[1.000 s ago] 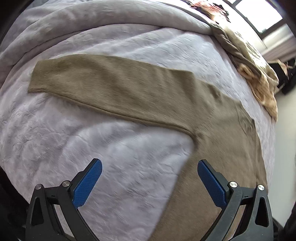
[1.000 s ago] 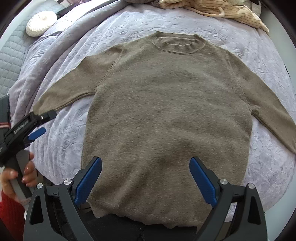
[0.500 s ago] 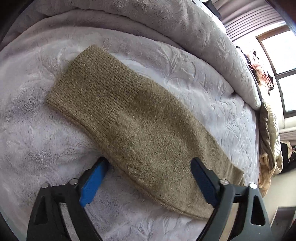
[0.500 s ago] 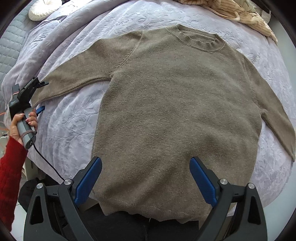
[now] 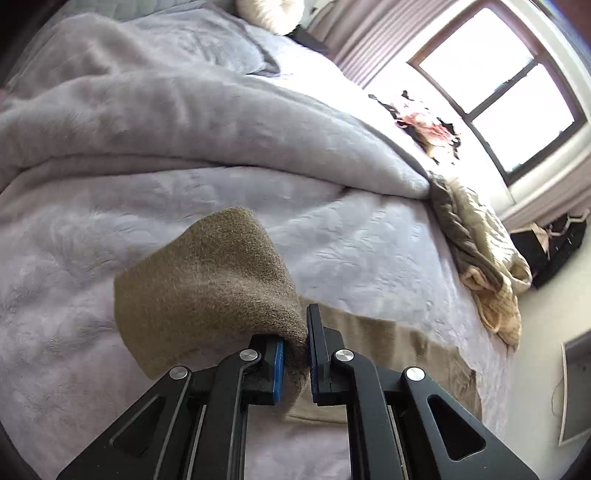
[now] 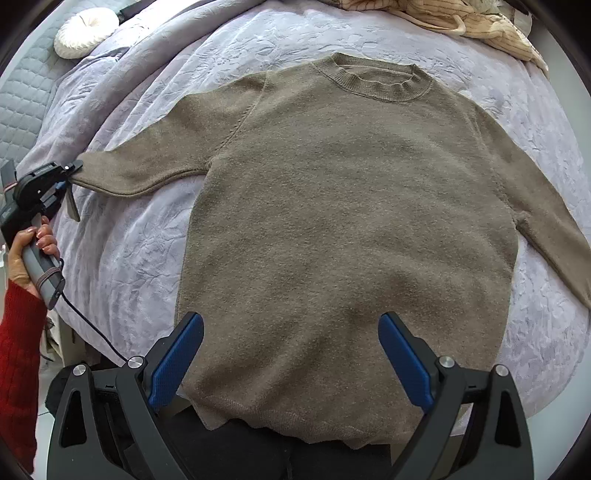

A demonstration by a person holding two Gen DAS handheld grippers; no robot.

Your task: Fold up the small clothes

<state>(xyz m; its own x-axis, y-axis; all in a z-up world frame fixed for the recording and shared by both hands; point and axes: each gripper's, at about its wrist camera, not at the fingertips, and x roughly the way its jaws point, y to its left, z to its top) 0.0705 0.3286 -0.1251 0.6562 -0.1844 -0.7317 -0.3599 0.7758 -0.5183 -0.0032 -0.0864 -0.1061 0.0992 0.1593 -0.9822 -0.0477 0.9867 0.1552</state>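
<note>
An olive-brown knit sweater (image 6: 351, 221) lies flat, front up, on the lavender bedspread (image 6: 122, 266), collar at the far side. My left gripper (image 5: 295, 354) is shut on the cuff end of the sweater's left sleeve (image 5: 199, 291), which bunches up and lifts off the bed. In the right wrist view the left gripper (image 6: 70, 171) shows at the sleeve end (image 6: 140, 173). My right gripper (image 6: 291, 354) is open and empty, hovering over the sweater's hem.
A folded grey blanket (image 5: 184, 114) lies along the far side of the bed. A pile of cream and tan clothes (image 5: 487, 258) sits at the bed's right edge, also at the top in the right wrist view (image 6: 461, 18). A round white cushion (image 6: 85, 33) lies at the back left.
My left gripper moved to the sleeve cuff, closed on it and lifted it. My right gripper stayed open over the hem, shifting only slightly.
</note>
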